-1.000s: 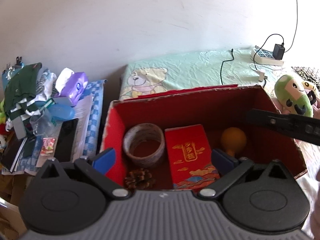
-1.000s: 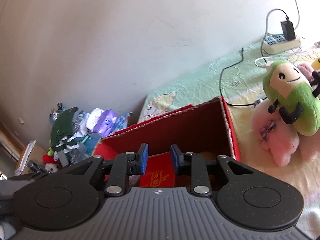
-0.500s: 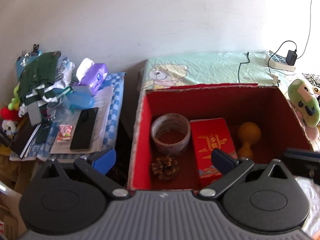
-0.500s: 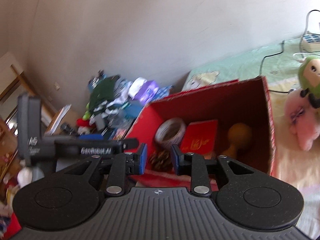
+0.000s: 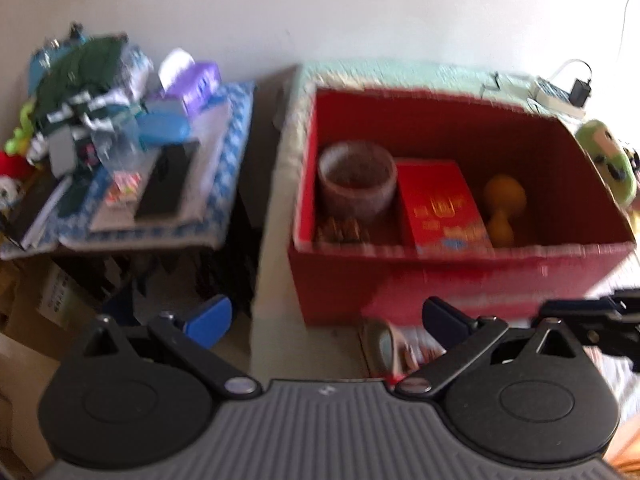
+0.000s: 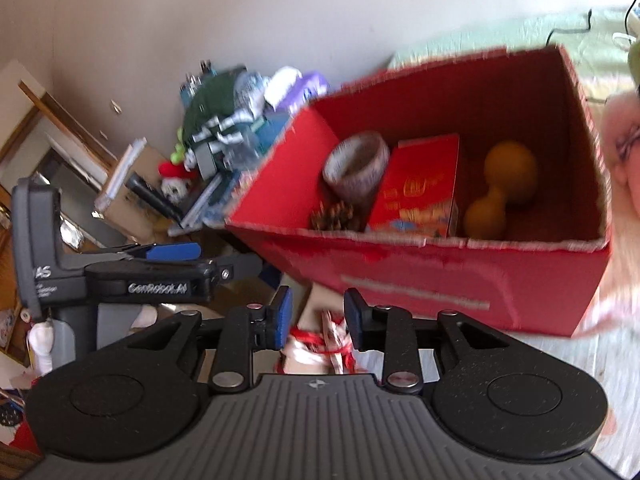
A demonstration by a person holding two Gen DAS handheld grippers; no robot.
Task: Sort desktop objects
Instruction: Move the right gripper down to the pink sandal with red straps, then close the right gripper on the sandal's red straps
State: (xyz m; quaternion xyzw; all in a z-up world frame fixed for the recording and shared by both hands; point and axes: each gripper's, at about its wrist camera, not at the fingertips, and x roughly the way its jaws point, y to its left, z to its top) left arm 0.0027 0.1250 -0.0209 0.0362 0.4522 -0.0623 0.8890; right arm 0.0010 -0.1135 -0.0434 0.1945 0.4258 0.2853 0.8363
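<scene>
The left gripper [image 5: 326, 320] is wide open, the right gripper [image 6: 318, 314] narrowly — both empty, before the box [image 6: 440, 276].

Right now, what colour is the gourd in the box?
Orange-yellow gourd; clearest in the right wrist view.

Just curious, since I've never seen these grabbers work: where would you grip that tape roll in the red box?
Probably from above, one of the jaws inside the tape roll's hole and one outside, pinching its wall. It lies flat, hole up, in the red box's left corner, so the far, free side looks easier.
</scene>
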